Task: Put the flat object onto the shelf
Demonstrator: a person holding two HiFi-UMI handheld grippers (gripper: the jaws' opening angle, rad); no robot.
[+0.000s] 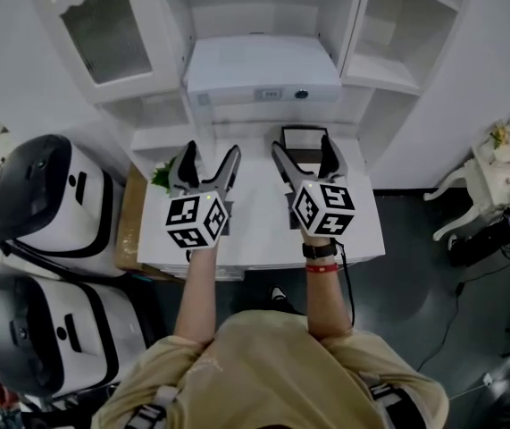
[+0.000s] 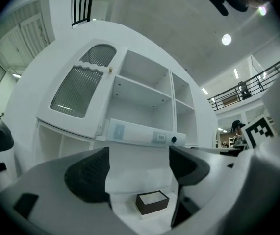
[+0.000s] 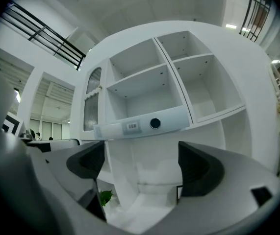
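The flat object [image 1: 305,134] is a shallow dark-framed box with a white inside. It lies on the white table [image 1: 259,231] at the back, under the white shelf unit [image 1: 388,38]. My right gripper [image 1: 302,147] hovers just in front of the box, open, with nothing between its fingers. In the right gripper view only the box's dark edge [image 3: 178,194] shows beside the right finger. My left gripper [image 1: 212,150] is open and empty over the table's left half. In the left gripper view [image 2: 139,168] the box [image 2: 152,202] sits low between the jaws, far ahead.
A long white ledge with a round button [image 1: 263,71] juts out over the table. A small green plant [image 1: 162,175] stands at the table's left back corner. Two white-and-black machines [image 1: 45,195] stand at the left, white furniture [image 1: 496,164] at the right.
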